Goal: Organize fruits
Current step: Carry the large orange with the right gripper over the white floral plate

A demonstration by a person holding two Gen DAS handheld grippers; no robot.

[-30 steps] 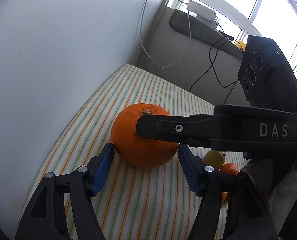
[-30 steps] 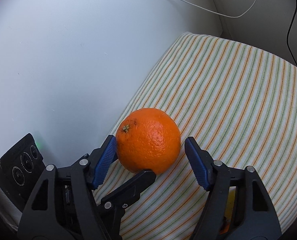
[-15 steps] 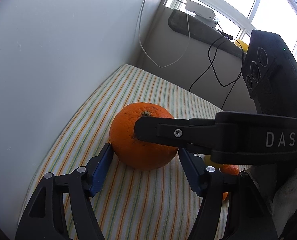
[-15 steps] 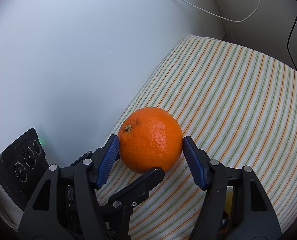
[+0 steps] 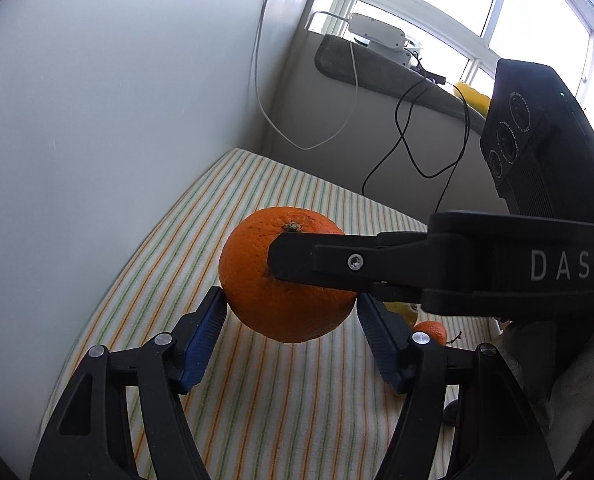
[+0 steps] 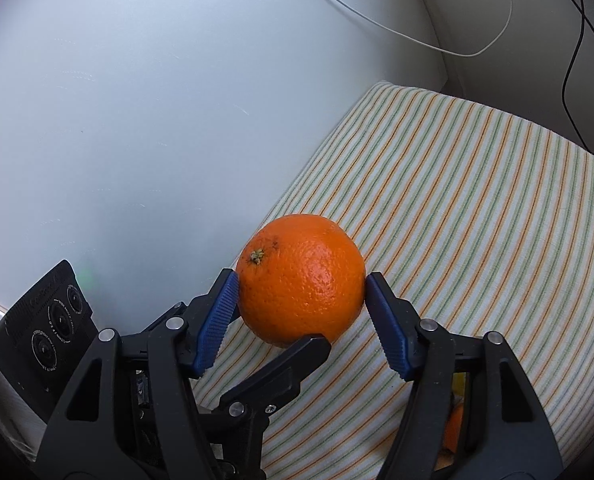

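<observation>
A large orange (image 5: 257,280) with a small green stem scar sits between the blue pads of both grippers over the striped cloth (image 5: 281,408). My left gripper (image 5: 289,304) is shut on it, one pad on each side. In the right wrist view my right gripper (image 6: 302,284) is shut on the same orange (image 6: 301,276), crosswise to the left one. One black finger of the right gripper (image 5: 337,264) lies across the fruit's front. A left finger (image 6: 293,360) shows under it. The orange looks slightly raised off the cloth.
A white wall (image 5: 117,140) runs close along the cloth's left edge. A lemon (image 5: 403,308) and a small mandarin (image 5: 429,330) lie on the cloth at the right. White and black cables (image 5: 401,136) hang from a padded sill at the back.
The right gripper's pads, which stood a little off the orange, now press on its sides. Both grippers and the orange have risen slightly together.
</observation>
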